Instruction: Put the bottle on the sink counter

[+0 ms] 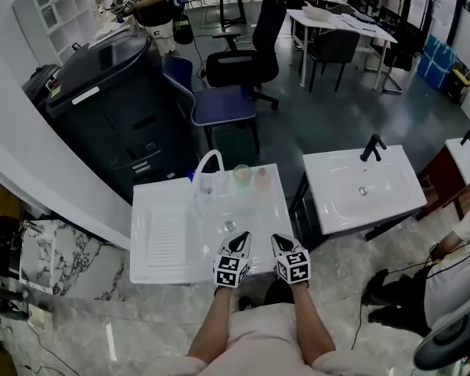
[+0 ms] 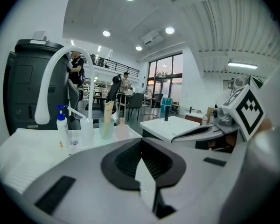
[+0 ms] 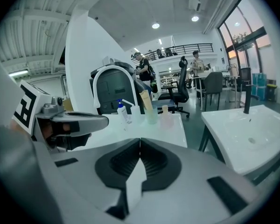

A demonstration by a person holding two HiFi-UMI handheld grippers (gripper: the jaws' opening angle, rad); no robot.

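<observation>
Both closed, left claw beside right claw, over sink counter.

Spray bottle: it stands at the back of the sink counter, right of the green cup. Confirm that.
Not right: the spray bottle stands at the back of the sink counter, left of the green cup. The left gripper view shows it.

At 6 o'clock in the head view the person wears a pale pink short-sleeved top. The left hand-held gripper and the right hand-held gripper look alike. Each has a smooth light grey shell, black ribbed pads set in a black recess, and a rear white cube printed with bold black square markers.
</observation>
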